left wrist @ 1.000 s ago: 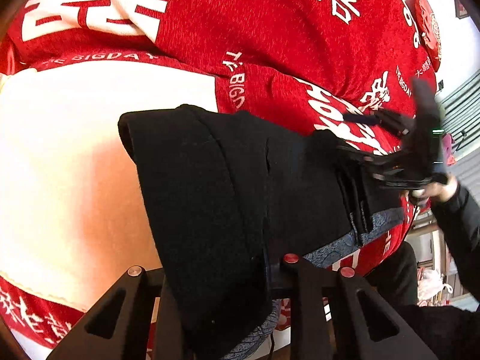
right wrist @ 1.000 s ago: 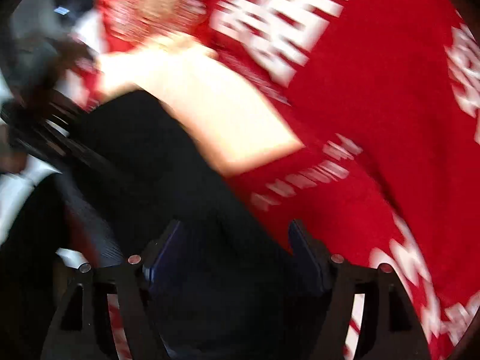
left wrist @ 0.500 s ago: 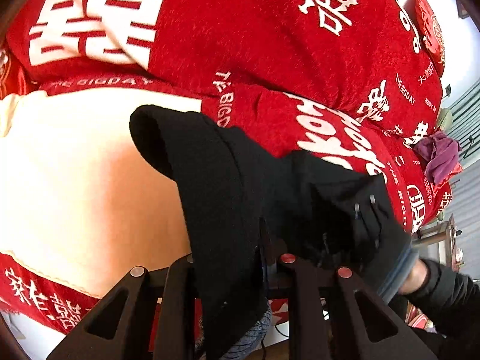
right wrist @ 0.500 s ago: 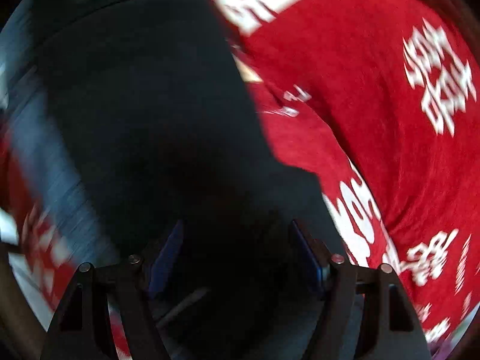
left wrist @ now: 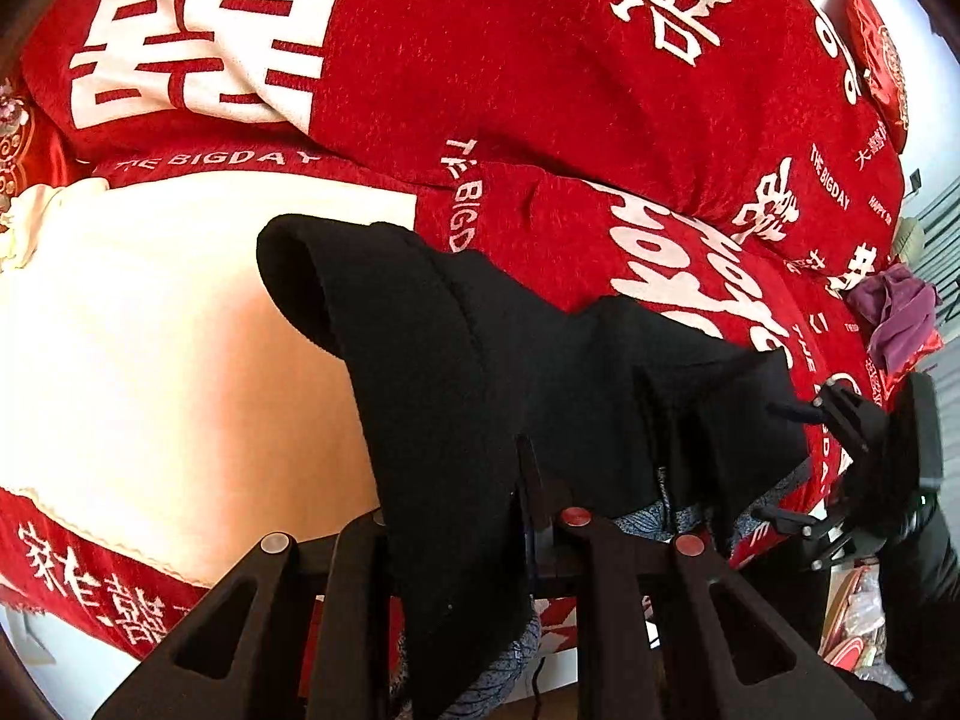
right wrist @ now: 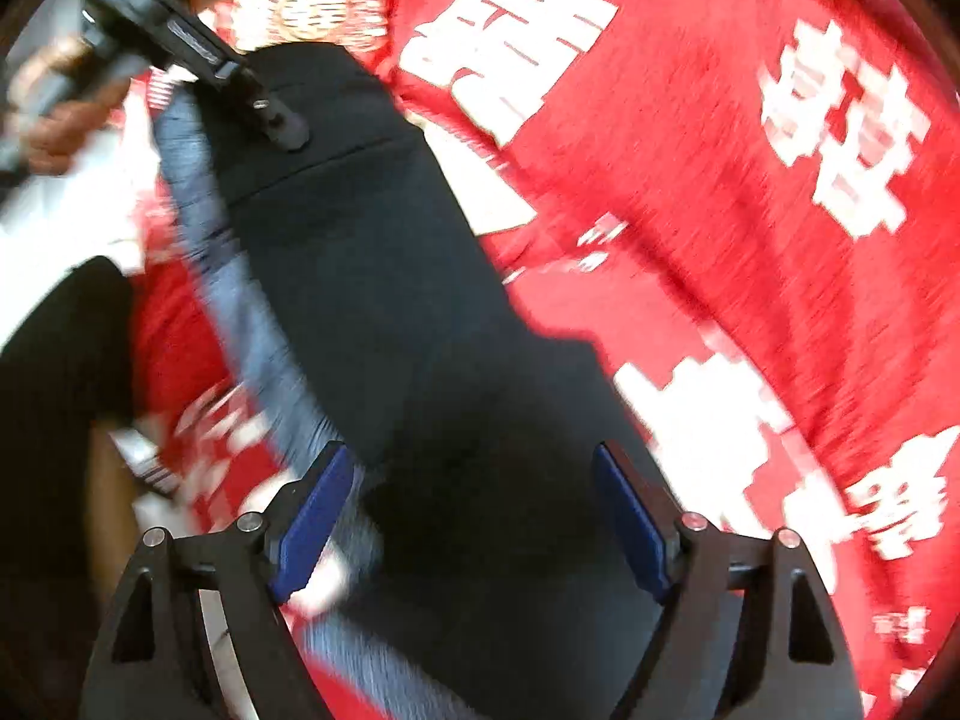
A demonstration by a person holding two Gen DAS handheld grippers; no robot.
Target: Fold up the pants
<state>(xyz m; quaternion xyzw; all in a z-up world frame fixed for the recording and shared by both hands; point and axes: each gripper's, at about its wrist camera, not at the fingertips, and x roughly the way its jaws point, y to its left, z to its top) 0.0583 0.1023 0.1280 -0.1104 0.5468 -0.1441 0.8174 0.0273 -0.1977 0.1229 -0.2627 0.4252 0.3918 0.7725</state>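
Left gripper (left wrist: pixel 468 516): in its own view it sits at 6 o'clock, and its two fingers are pressed together on a thick fold of the black pants (left wrist: pixel 480 396). The cloth hangs over and between the fingers.

Black pants: they lie on the red blanket (left wrist: pixel 540 60), from the middle of the left view out toward 3 o'clock. A rolled, open end sticks up near 10 o'clock of the pile. A grey lining (left wrist: pixel 678 519) peeks out along the low edge.

How they handle: the pants look soft and floppy, and a bit thick and heavy for cloth. They will sag and bunch when lifted. They should not break, and they do not look slippery.

Where to hold: probably best at an edge or corner where two layers meet, like the band with the grey lining, so both layers come up together.

Right gripper (right wrist: pixel 474 516): in its own view it sits at 6 o'clock. Its blue pads (right wrist: pixel 312 516) stand wide apart, with the pants under them but not pinched. In the left view it shows at 3 o'clock, right beside the far edge of the pants.

Purple cloth (left wrist: pixel 894 312): a small bunch on the blanket at 2 to 3 o'clock, apart from the pants.

Blur: the right view is smeared, so small folds there are hard to tell.
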